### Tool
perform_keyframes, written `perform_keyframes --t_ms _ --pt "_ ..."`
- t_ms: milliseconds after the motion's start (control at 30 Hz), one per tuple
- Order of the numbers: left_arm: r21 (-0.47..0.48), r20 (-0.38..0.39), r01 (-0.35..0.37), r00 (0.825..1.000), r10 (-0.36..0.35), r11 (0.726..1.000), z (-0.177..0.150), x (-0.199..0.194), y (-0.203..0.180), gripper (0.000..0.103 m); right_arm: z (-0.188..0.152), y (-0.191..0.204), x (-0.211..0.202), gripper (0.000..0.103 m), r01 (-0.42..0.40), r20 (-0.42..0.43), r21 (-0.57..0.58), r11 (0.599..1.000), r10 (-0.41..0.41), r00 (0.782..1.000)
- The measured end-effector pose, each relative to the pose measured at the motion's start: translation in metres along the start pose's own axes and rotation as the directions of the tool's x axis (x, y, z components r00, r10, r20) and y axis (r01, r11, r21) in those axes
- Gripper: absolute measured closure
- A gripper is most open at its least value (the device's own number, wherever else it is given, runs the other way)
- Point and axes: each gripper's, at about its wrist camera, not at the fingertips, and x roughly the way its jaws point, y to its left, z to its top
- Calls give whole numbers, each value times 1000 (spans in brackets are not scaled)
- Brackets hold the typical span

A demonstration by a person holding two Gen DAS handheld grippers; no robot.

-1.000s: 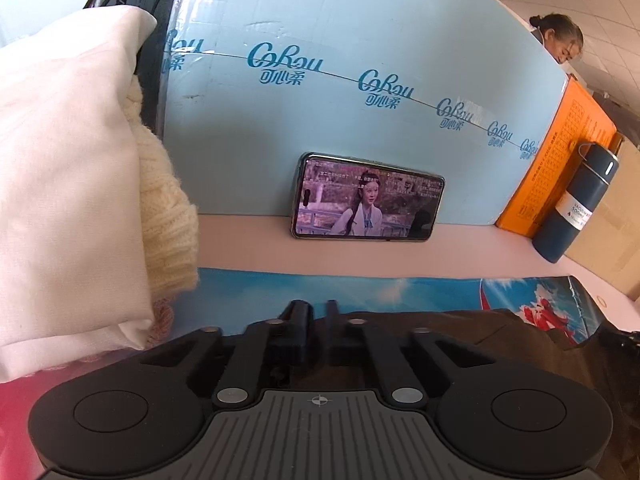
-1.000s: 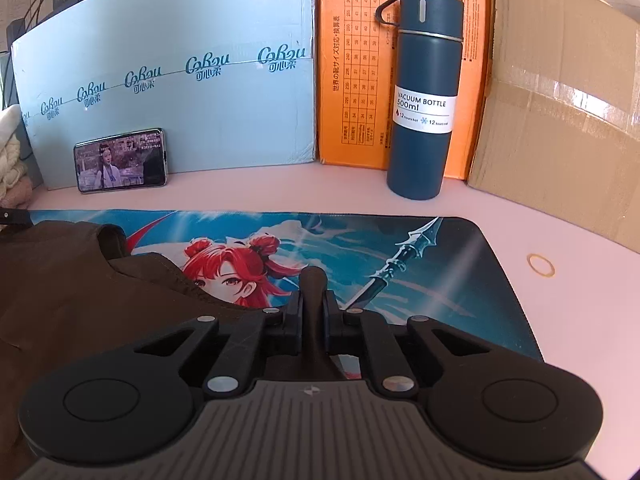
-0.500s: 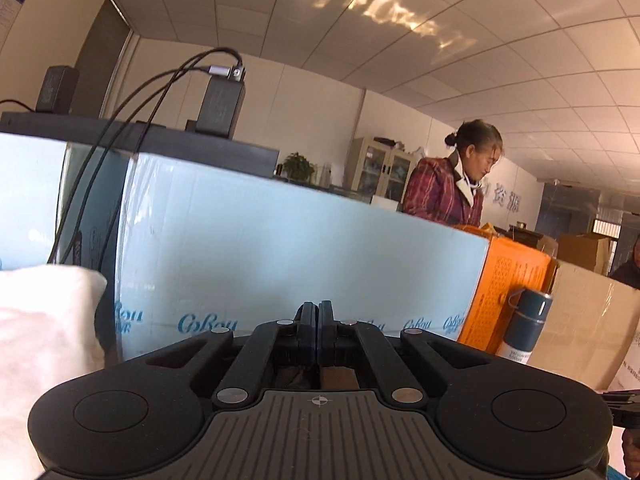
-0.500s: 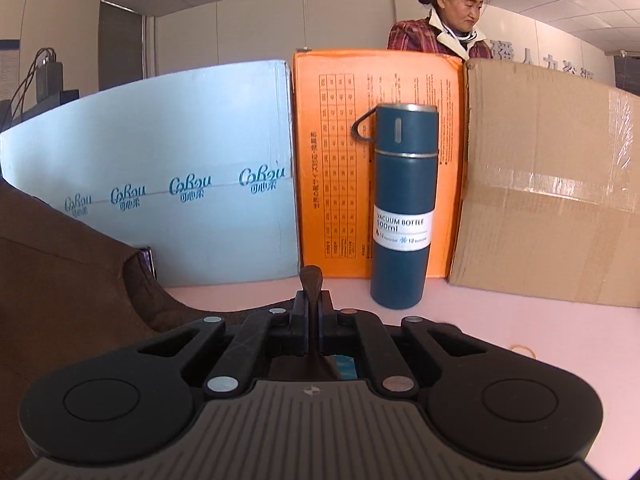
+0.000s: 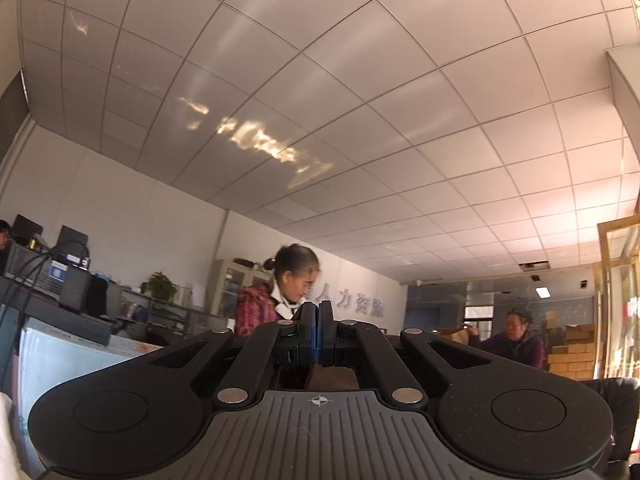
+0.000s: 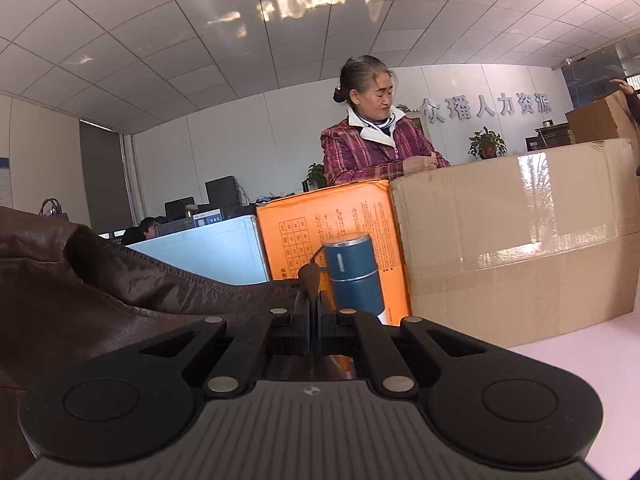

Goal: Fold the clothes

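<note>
Judging by how things lie, folding has barely begun: the brown garment [image 6: 80, 300] hangs lifted off the table, one edge pinched in the clamped right gripper [image 6: 313, 300]. Left gripper [image 5: 318, 316] points at the ceiling with jaws pressed together; brown cloth seems caught beneath them, though that is unclear. Laying it flat and every fold remain

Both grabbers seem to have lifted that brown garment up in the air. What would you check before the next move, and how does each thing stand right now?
1. Right gripper fingers shut on the brown garment: ok, fabric is pinched between them.
2. Left gripper fingers shut: ok.
3. Left grip on the garment: cannot tell; only a brown patch shows behind the fingers.
4. Garment hanging flat: cannot tell.
5. Blue bottle upright, apart from the garment: ok.
6. Table below visible: not ok.
</note>
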Motion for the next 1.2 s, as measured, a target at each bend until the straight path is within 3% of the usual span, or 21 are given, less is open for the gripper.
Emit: perform_keyframes --t_ms 100,167,300,367,400,467,533,600,667,733,767,800,833,867,900,967,1033,1100,1200 --pt "-76 -21 94 995 -96 993 -20 -23 -23 103 -11 -22 -27 100 24 -13 42 999 -24 1000" --pt "-137 -63 164 983 -174 977 -39 -37 -35 103 -21 -37 -43 100 43 -26 60 997 -42 999" --pt "-307 -163 266 931 -326 914 -97 -55 -46 103 -46 -67 -67 100 92 -79 99 991 -84 993" --pt "-405 -200 274 904 -377 872 -128 -60 -42 103 -61 -79 -75 100 106 -99 121 987 -94 991" --pt "-426 -214 263 900 -379 866 -139 -64 -40 103 -68 -85 -81 100 113 -105 135 984 -99 990" --pt "-487 -238 276 871 -430 829 -162 -66 -35 103 -79 -95 -90 100 131 -112 161 978 -114 987" --pt "-518 -252 278 854 -455 809 -179 -73 -27 97 -87 -103 -94 99 165 -130 166 972 -144 981" --pt "-500 -272 199 888 -371 843 -179 -85 -18 89 -94 -109 -94 99 189 -152 162 968 -165 974" --pt "-475 -291 110 917 -274 873 -179 -98 -8 65 -99 -113 -95 98 194 -172 162 967 -166 971" --pt "-446 -296 -1 944 -146 895 -173 -113 2 18 -103 -116 -98 95 198 -191 161 967 -166 967" --pt "-430 -289 -71 955 -62 900 -166 -121 9 14 -105 -118 -100 89 204 -197 160 966 -172 965" --pt "-402 -302 -164 953 38 901 -159 -124 18 14 -105 -120 -103 71 219 -197 161 962 -186 963" --pt "-382 -335 -269 932 139 884 -154 -122 30 14 -106 -123 -106 59 236 -195 162 958 -203 960" --pt "-362 -371 -374 898 236 854 -150 -119 41 14 -105 -125 -110 44 254 -187 168 953 -222 957" --pt "-360 -397 -455 865 308 814 -150 -114 52 14 -104 -128 -115 41 265 -180 180 947 -233 956" --pt "-400 -453 -593 791 412 699 -156 -109 85 14 -103 -132 -125 40 271 -178 205 941 -237 955" --pt "-426 -505 -651 747 432 628 -166 -105 107 14 -102 -129 -139 38 256 -169 211 943 -223 960" --pt "-390 -551 -684 710 439 616 -172 -101 115 14 -102 -121 -156 33 204 -153 216 955 -173 973" --pt "-331 -616 -714 659 432 617 -183 -88 120 14 -107 -107 -180 25 26 -136 282 959 13 991"
